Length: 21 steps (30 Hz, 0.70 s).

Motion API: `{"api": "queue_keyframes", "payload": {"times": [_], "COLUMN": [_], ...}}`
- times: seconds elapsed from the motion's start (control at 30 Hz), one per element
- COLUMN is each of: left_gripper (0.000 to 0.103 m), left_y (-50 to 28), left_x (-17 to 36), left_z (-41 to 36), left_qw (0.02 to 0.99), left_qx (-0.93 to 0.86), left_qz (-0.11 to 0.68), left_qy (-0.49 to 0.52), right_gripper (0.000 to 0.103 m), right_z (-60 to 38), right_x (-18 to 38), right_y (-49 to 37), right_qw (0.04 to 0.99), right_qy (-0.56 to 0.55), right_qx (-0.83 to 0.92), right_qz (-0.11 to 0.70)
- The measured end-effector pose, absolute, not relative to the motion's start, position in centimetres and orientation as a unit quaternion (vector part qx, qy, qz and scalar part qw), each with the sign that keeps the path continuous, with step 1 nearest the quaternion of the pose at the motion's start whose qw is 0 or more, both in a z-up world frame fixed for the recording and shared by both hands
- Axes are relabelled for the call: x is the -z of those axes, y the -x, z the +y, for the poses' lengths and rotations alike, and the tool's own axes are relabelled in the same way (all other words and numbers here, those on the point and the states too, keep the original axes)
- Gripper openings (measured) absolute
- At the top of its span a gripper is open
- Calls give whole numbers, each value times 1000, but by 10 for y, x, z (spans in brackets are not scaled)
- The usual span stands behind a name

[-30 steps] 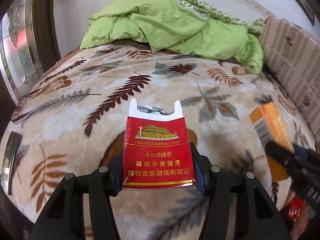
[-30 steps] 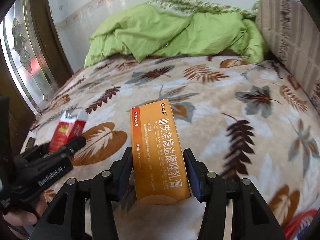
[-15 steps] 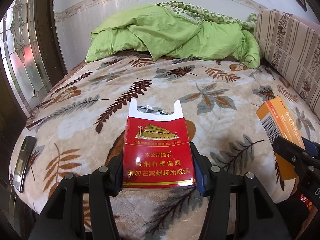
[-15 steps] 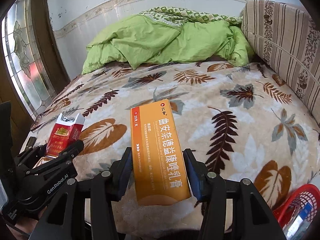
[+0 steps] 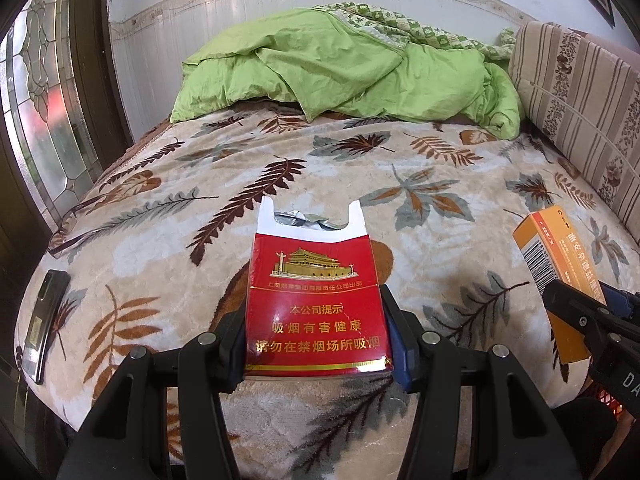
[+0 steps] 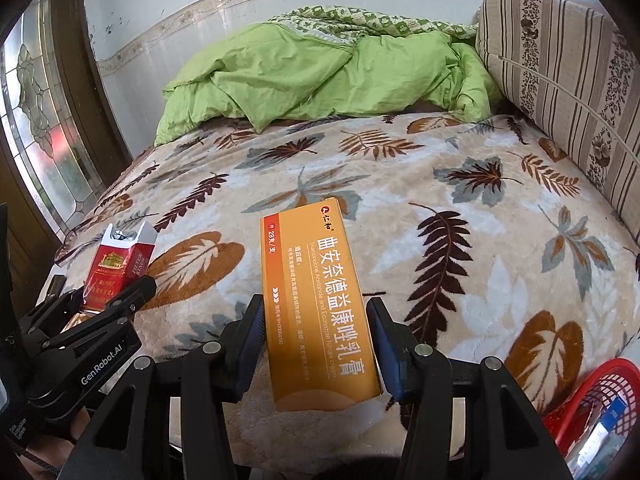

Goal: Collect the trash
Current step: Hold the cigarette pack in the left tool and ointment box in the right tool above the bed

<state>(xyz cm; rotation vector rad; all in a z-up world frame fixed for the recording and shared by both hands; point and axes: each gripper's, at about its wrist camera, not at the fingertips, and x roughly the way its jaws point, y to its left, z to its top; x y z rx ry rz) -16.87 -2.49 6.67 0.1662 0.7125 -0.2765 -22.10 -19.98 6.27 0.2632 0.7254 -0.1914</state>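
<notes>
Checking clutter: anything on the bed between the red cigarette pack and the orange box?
Only bare leaf-print blanket between the red cigarette pack and the orange box, clearest in the right wrist view.

The right gripper [image 6: 316, 344] clamps an orange box [image 6: 318, 304] above the leaf-patterned bed [image 6: 460, 248]. At left, the left gripper [image 6: 102, 298] holds a red cigarette pack [image 6: 114, 266]. A red basket [image 6: 600, 396] sits lower right.
</notes>
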Motion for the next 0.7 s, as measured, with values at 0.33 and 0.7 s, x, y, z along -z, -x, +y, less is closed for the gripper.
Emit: {"api": "queue_keyframes", "payload": {"times": [0.33, 0.7], "left_gripper": [54, 54], "left_y": [169, 181], "left_x": [-65, -72], "left_z": [-28, -42], "left_qw": [924, 922], "left_qx": [139, 154], "left_qz": [348, 347], "left_qy": [-79, -80], "right_gripper": [54, 54], "right_z": [-200, -210], "right_x": [-63, -72], "right_y": [221, 231], "right_qw": [922, 920], "right_qy": [-127, -164], "right_qx": [96, 92], "right_qz": [353, 344]}}
